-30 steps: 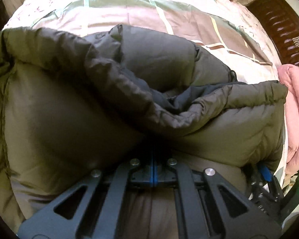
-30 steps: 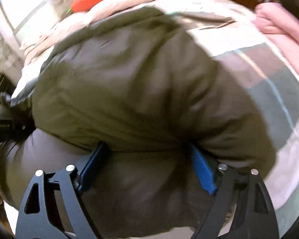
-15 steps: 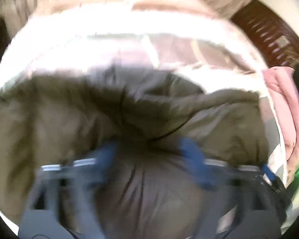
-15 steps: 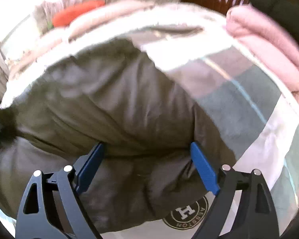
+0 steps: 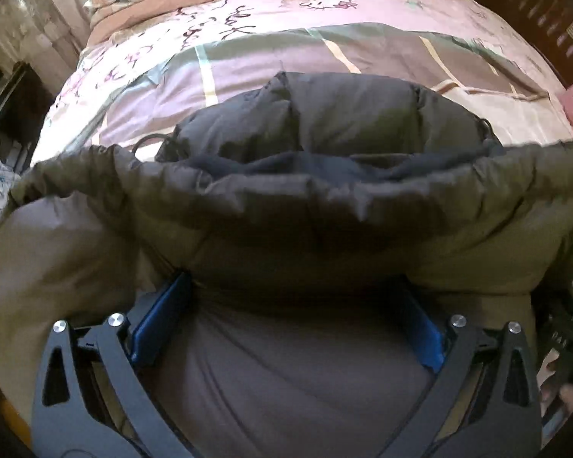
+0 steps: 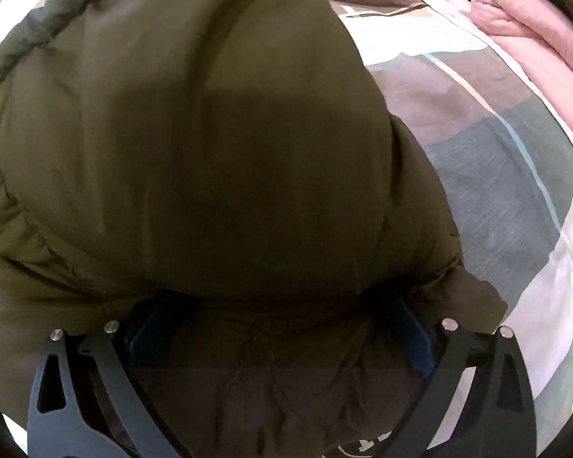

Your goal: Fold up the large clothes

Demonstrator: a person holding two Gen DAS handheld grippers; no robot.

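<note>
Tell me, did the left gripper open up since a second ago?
Yes. The left gripper was pinched shut on the coat; now its blue fingers stand wide apart.

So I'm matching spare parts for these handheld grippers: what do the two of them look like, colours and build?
Both look alike. The left gripper has matte black angled finger arms with triangular cut-outs, silver round screw heads at the joints, and flat blue pads inside the fingers. The right gripper shows the same black frame, silver screws and blue pads. No markings or sleeves show.
</note>
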